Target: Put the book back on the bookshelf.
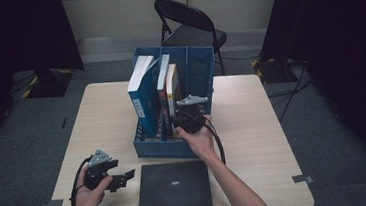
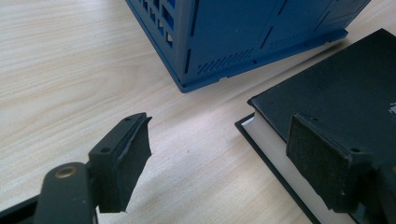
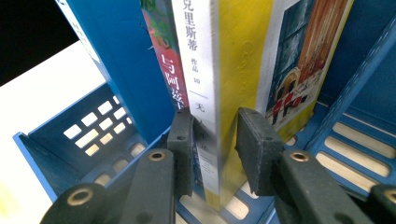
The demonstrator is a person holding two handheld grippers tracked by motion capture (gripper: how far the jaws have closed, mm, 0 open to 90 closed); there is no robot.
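A blue file organizer point(image 1: 199, 67) stands at the middle of the table with several upright books. My right gripper point(image 1: 188, 118) reaches into its middle compartment, and its pads point(image 3: 254, 140) press both sides of a yellow book with a white spine point(image 3: 205, 60). A red-spined book point(image 3: 161, 51) leans right beside it. A black book point(image 1: 173, 186) lies flat at the table's front edge. My left gripper point(image 1: 121, 177) rests low at that book's left side. Its jaws point(image 2: 219, 126) stand wide open, one over bare table and one over the black book's point(image 2: 336, 88) corner.
A taller blue book point(image 1: 142, 94) fills the organizer's left compartment, and the right compartment point(image 3: 359, 149) holds nothing I can see. A folding chair point(image 1: 189, 29) stands beyond the wooden table point(image 1: 253, 127). Bare tabletop lies left and right of the organizer.
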